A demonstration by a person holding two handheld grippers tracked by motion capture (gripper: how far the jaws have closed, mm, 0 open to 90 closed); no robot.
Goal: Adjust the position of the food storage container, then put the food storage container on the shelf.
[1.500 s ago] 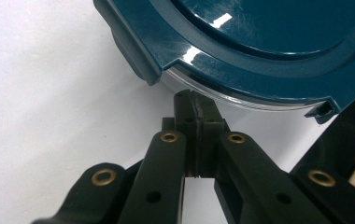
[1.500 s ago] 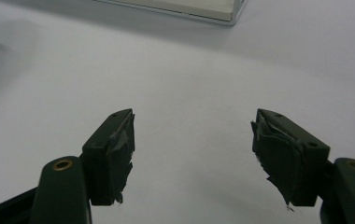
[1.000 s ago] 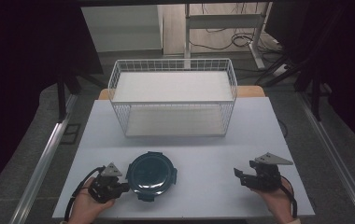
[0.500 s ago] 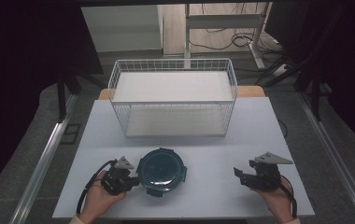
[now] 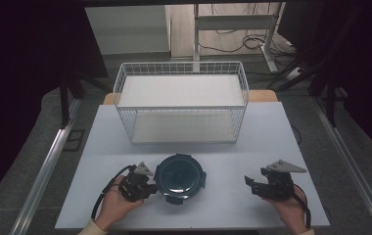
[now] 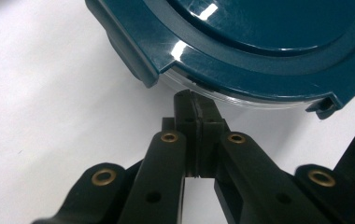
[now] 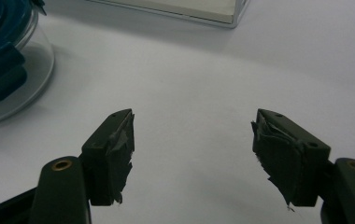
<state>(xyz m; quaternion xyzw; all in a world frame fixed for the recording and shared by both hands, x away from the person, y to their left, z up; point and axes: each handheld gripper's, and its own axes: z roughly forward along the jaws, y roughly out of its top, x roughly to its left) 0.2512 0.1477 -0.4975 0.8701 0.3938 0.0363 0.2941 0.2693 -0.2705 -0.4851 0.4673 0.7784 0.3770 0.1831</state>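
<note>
Now the left tool (image 5: pixel 150 184), jaws pressed together on nothing, has its tips right against the container's (image 5: pixel 179 176) rim on the tabletop (image 5: pixel 233 161), in front of the basket (image 5: pixel 181 104). Right tool (image 5: pixel 250 183) sits open, well apart, gripping nothing.

White table (image 5: pixel 252 147); grey floor (image 5: pixel 42 117); dark curtains (image 5: pixel 22 49); desk legs (image 5: pixel 196 34), cables (image 5: pixel 243 44) behind.
</note>
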